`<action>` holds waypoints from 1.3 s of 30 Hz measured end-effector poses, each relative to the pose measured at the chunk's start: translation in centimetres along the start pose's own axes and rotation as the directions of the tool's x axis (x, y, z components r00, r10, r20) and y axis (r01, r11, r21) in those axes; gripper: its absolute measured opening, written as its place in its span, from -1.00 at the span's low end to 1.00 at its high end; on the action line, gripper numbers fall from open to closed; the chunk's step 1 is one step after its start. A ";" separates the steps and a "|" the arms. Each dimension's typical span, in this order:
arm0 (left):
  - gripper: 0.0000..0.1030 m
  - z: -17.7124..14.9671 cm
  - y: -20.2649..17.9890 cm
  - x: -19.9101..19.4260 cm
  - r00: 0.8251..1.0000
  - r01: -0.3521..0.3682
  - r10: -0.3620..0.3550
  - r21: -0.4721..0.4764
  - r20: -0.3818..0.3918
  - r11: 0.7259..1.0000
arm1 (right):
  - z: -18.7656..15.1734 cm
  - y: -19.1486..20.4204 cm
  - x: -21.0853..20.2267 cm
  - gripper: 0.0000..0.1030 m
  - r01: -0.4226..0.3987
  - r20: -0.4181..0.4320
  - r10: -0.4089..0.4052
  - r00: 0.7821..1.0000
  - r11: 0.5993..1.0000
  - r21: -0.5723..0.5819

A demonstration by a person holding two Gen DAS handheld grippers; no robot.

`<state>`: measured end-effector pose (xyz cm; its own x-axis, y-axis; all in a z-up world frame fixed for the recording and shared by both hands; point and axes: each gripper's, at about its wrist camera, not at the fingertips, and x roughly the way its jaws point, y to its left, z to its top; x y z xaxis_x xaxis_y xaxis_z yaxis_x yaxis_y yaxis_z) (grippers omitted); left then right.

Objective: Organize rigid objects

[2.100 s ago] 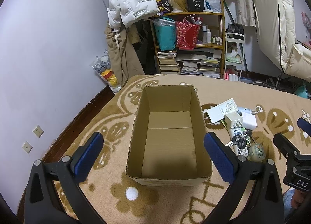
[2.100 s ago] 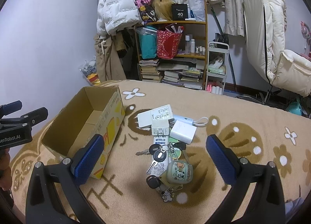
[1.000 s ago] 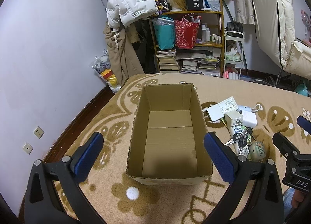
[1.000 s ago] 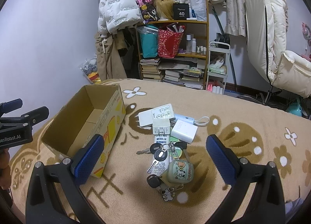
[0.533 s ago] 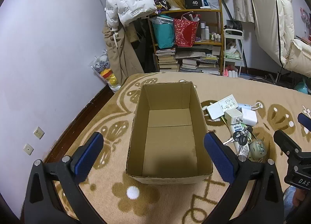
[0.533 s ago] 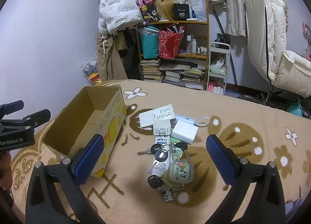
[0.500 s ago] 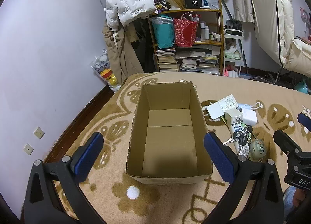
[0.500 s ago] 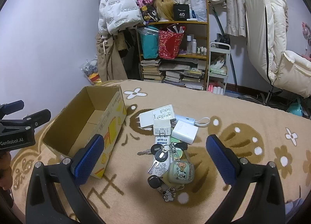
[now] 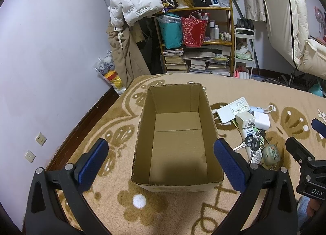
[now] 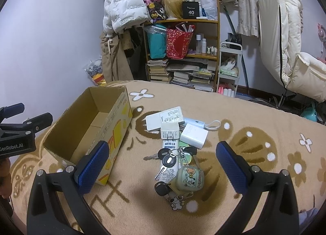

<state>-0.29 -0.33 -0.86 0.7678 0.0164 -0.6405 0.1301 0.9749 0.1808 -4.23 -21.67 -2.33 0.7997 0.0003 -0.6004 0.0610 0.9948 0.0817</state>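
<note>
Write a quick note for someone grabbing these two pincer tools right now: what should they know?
Left gripper: open, empty, over the box.
Right gripper: open, empty, over the pile on the rug.
Box: nothing inside it.
Pile, right of the box: keys, green case, white charger, power bank, tube.
Done: nothing packed yet.
Left: move every piece into the box.

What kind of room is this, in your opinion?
Probably a bedroom: a patterned blanket covers a bed-like surface, a puffer jacket hangs nearby, and a cluttered bookshelf stands behind.
</note>
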 end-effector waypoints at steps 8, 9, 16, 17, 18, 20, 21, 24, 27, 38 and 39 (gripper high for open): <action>0.99 0.0 0.0 0.0 1.000 -0.002 0.002 0.000 -0.001 1.000 | 0.1 0.0 0.0 1.00 0.001 0.000 -0.001 1.000 1.000 -0.001; 0.99 -0.1 0.1 0.0 1.000 -0.003 0.003 0.000 -0.001 1.000 | 0.1 0.0 0.0 1.00 0.003 0.000 -0.003 1.000 1.000 -0.001; 0.99 0.6 0.6 0.6 1.000 -0.012 0.012 -0.006 -0.015 1.000 | 0.1 -0.1 0.0 1.00 0.005 -0.001 -0.005 1.000 1.000 -0.005; 0.99 0.7 0.9 0.7 1.000 -0.007 0.007 -0.010 -0.017 1.000 | 0.0 -0.1 0.0 1.00 0.004 -0.001 -0.004 1.000 1.000 -0.003; 0.99 1.0 1.0 0.9 1.000 -0.002 0.002 -0.012 -0.018 1.000 | -0.1 -0.2 0.3 1.00 0.001 -0.003 -0.001 1.000 1.000 -0.003; 0.99 1.5 1.3 1.3 1.000 -0.008 0.007 -0.020 -0.027 1.000 | 0.4 -0.5 0.9 1.00 -0.006 -0.013 0.006 1.000 1.000 -0.003; 0.99 1.8 1.5 1.6 0.999 -0.007 0.006 -0.024 -0.035 1.000 | 0.4 -0.6 1.1 1.00 -0.014 -0.018 0.014 1.000 1.000 -0.002; 0.99 2.4 2.3 2.7 0.998 0.002 -0.005 -0.046 -0.065 0.999 | 0.9 -0.5 1.8 1.00 -0.020 -0.026 0.020 0.999 1.000 -0.016; 0.99 3.0 2.7 3.9 0.995 0.022 -0.027 -0.052 -0.094 0.998 | 1.2 -0.3 2.4 1.00 -0.011 -0.034 0.010 0.999 0.999 -0.037; 0.99 3.2 4.1 8.5 0.975 -0.010 -0.009 -0.082 -0.220 0.997 | 0.9 -2.2 5.7 1.00 -0.008 -0.128 0.012 0.992 1.000 0.028; 0.99 3.1 4.3 8.9 0.973 -0.012 -0.009 -0.090 -0.231 0.996 | 0.8 -2.4 6.0 1.00 -0.005 -0.138 0.010 0.990 0.999 0.039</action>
<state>9.06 3.31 -3.42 0.6007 0.0581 -0.7974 0.0642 0.9906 0.1205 0.87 -24.12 -5.50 0.7103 0.0245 -0.7035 0.0804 0.9900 0.1157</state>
